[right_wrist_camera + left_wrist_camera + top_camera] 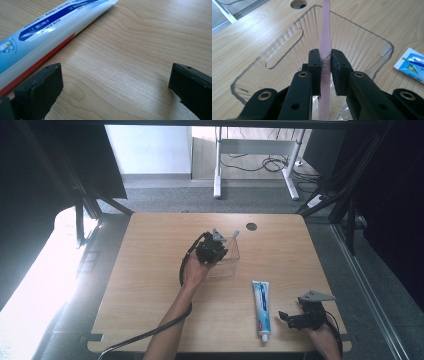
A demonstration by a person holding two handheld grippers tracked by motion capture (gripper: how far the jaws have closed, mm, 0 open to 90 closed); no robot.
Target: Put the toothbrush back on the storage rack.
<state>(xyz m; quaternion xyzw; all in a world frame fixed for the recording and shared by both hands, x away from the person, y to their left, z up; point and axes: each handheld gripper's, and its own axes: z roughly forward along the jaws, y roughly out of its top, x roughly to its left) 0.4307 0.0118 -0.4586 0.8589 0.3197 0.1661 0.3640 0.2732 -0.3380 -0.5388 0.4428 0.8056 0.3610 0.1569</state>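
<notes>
Toothbrush (325, 45), pink and slender, was clamped at its handle between the nearly closed jaws of the left gripper (325, 66), directly over a clear plastic bin (367, 42). It looked light, stiff and somewhat slippery; the flat handle seemed the safest place to hold. The right gripper (115, 77) rested wide open and empty, just beside a toothpaste tube (47, 32) on the wooden table (140, 42).
</notes>
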